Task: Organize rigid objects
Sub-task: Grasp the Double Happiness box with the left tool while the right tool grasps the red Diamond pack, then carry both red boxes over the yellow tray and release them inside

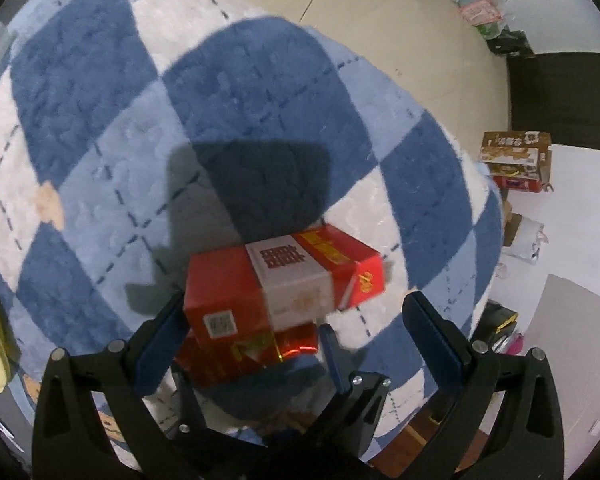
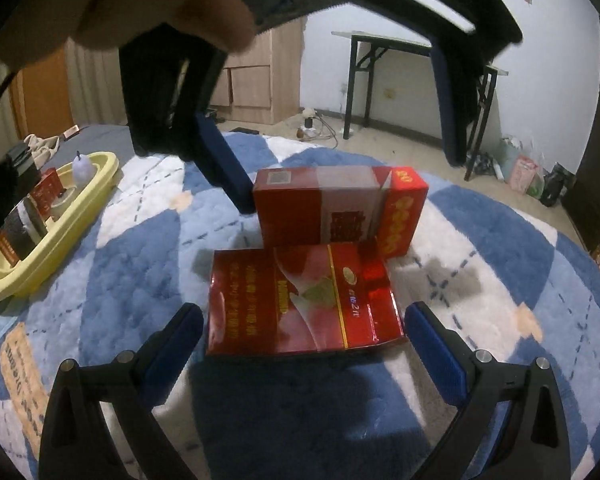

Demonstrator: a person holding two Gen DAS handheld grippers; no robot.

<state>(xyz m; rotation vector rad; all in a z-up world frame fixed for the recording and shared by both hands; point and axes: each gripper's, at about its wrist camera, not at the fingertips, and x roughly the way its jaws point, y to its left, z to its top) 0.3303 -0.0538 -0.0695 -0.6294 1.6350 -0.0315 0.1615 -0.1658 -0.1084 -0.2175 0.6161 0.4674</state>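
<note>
Red box (image 2: 336, 208) half-hiding glossy packet (image 1: 252, 354) between spread left claw (image 1: 296, 332) fingers.

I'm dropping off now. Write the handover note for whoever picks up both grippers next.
Left gripper: jaws open, straddling the red box with a white band; not clamped.
Right gripper: jaws open on either side of the flat glossy red pack; no grip.
Both boxes sit together on the blue-and-white checked blanket; whether one rests on the other is unclear.
Done: the yellow plastic tray at the blanket's edge already holds a few small items.
Left: probably close on each box and carry it to the tray.
</note>
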